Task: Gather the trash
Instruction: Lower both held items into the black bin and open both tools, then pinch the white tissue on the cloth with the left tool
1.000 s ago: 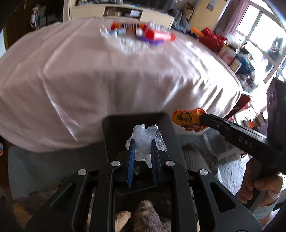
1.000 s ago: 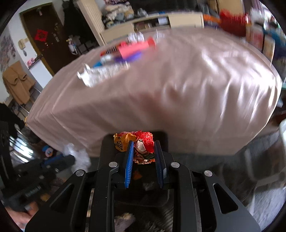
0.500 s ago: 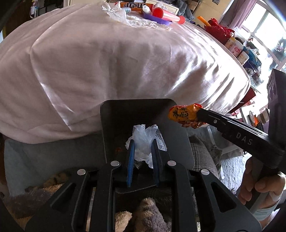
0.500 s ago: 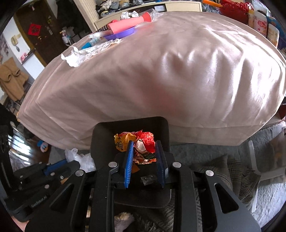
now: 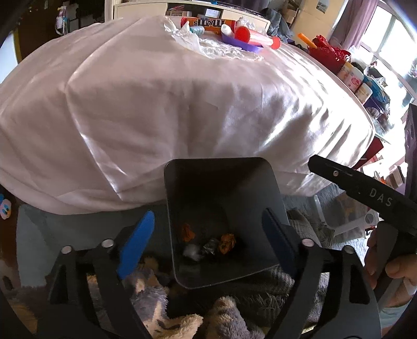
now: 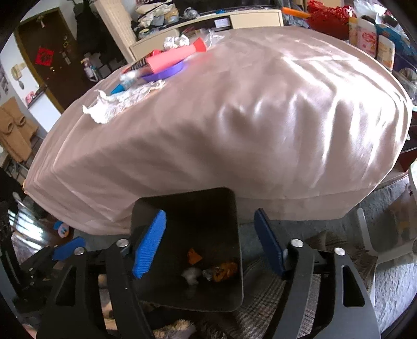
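A dark square trash bin (image 5: 265,182) stands on the floor against the table. Both grippers hover over it. My left gripper (image 5: 208,242) is open and empty. My right gripper (image 6: 208,242) is open and empty; its arm shows in the left wrist view (image 5: 365,193). At the bin's bottom lie a white plastic wad (image 5: 192,251), an orange wrapper (image 5: 226,242) and other scraps; they also show in the right wrist view (image 6: 221,270). On the table lie crumpled white plastic (image 5: 208,45), an M&M's pack (image 5: 208,23) and a red tube on a purple plate (image 5: 250,39).
A pink cloth covers the table (image 5: 182,104), hanging over its edge behind the bin (image 6: 229,203). Plush toys (image 5: 182,320) lie on the floor below the grippers. Jars and red items (image 5: 351,73) line the table's right side. A white stool (image 6: 385,234) stands right.
Both grippers opened. The white plastic wad and the orange-red wrapper dropped out of them into the bin.
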